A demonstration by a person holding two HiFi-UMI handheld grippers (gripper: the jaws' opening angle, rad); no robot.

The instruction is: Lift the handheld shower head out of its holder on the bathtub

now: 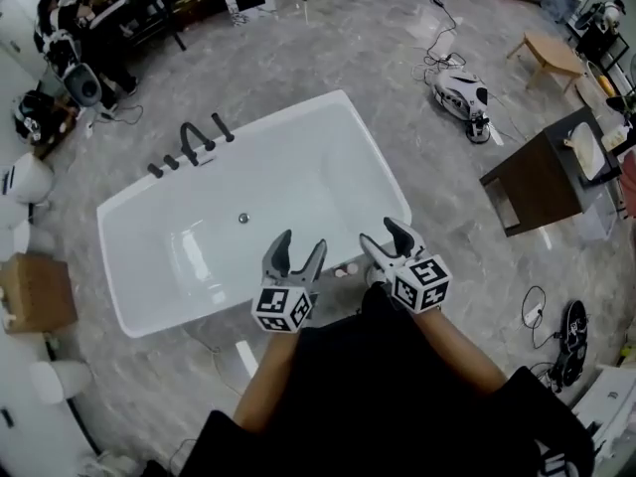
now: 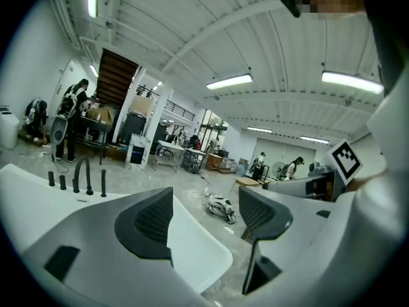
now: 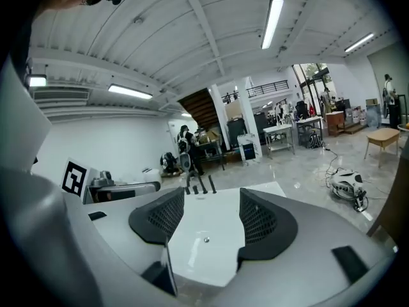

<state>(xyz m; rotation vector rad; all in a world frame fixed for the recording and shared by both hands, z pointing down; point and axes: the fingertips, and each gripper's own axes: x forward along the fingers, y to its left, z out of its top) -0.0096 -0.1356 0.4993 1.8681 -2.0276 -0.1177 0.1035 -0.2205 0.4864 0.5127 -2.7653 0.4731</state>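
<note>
— Left gripper point(image 1: 301, 241) and right gripper point(image 1: 380, 235) hover at the bathtub's point(image 1: 189, 308) near rim, jaws spread wide, nothing held. Where's the handheld shower head point(image 1: 221, 127)?
— Likely that slim black rod on the far rim, just beside the faucet point(image 1: 189, 142), well apart from both grippers.
— Risk?
— Grabbing 1 of the look-alike knobs point(image 1: 154, 170), or knocking the faucet on the long reach.
— Best view?
— Right gripper view frames faucet and knobs between its jaws. The left gripper view shows them off to 1 side.

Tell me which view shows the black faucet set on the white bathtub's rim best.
Head view: the black faucet set sits unobstructed on the white bathtub's far rim, spout and posts separate. Left gripper view shows it in side profile at left; right gripper view shows it small, above the fingers.
</note>
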